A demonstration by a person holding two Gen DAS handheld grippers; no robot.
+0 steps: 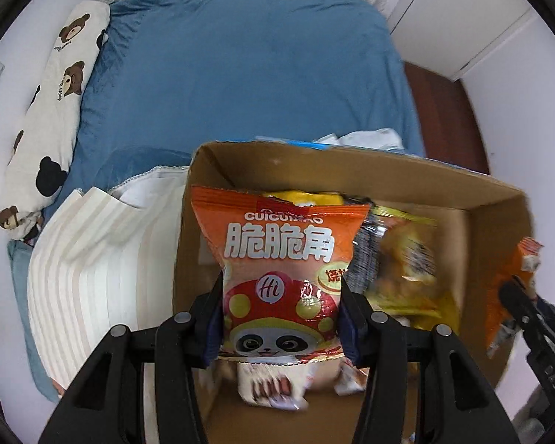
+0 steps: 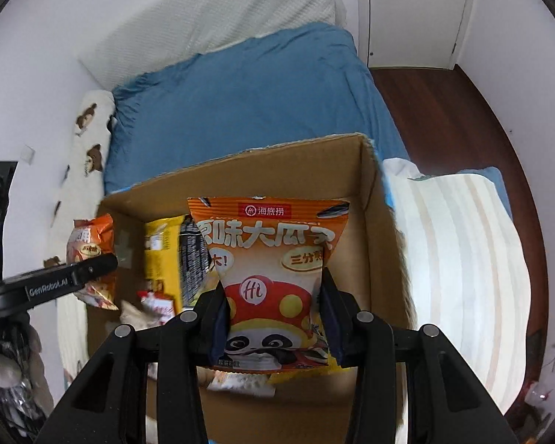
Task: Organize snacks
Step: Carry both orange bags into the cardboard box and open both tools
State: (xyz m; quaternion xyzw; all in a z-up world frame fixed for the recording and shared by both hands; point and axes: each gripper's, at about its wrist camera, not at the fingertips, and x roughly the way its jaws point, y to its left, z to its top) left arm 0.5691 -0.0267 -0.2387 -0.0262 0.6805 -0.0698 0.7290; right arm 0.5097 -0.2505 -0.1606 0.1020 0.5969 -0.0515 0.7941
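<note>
Both packets held over the open box (image 1: 351, 170) on the bed, presumably for dropping in beside the loose snacks: left gripper (image 1: 281, 318) pinches the horn-crisp packet (image 1: 281, 259), right gripper (image 2: 273, 318) pinches the seed packet (image 2: 270, 255), each near its base.

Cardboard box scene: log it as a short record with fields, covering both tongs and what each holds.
left tongs: shut on orange panda snack bag
right tongs: shut on orange sunflower-seed bag
position: both bags held above cardboard box
box contents: yellow packet, small white packets
box rests on: bed with blue sheet
</note>
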